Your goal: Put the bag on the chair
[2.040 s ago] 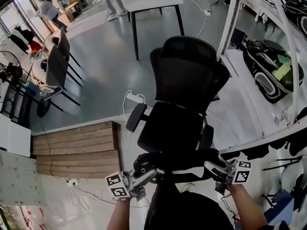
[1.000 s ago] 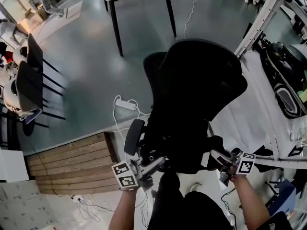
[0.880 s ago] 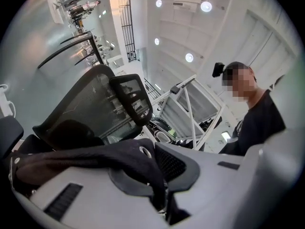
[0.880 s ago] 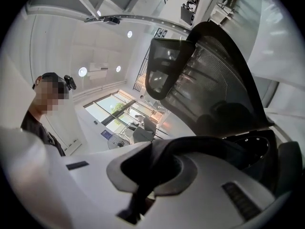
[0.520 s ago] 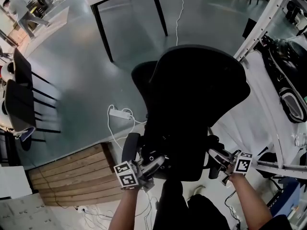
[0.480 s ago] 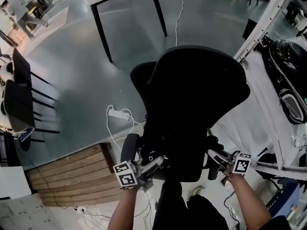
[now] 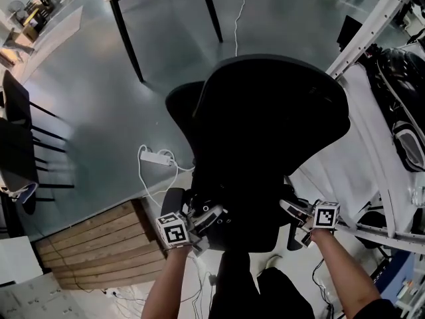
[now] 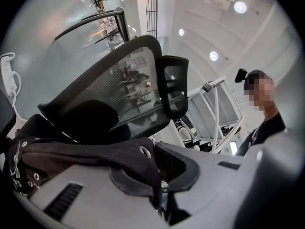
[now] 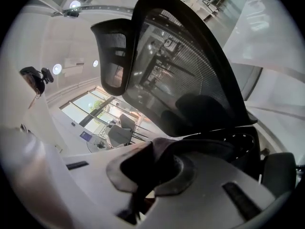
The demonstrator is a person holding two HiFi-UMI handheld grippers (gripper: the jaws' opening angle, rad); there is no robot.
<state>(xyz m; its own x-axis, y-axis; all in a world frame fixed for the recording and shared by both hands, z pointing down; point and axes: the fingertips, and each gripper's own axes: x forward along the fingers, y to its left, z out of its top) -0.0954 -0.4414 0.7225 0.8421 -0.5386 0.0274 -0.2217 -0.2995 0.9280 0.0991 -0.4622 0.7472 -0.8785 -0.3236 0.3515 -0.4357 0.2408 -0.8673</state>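
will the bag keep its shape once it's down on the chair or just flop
Likely floppy: the bag strap drapes limp from the left gripper, and cloth bunches in the right gripper. It should slump on the chair, not roll.

A black mesh office chair (image 7: 265, 111) stands on the glossy grey floor (image 7: 86, 92). A white power strip (image 7: 154, 157) with its looping cable lies on that floor, near a slatted wooden platform (image 7: 99, 241).
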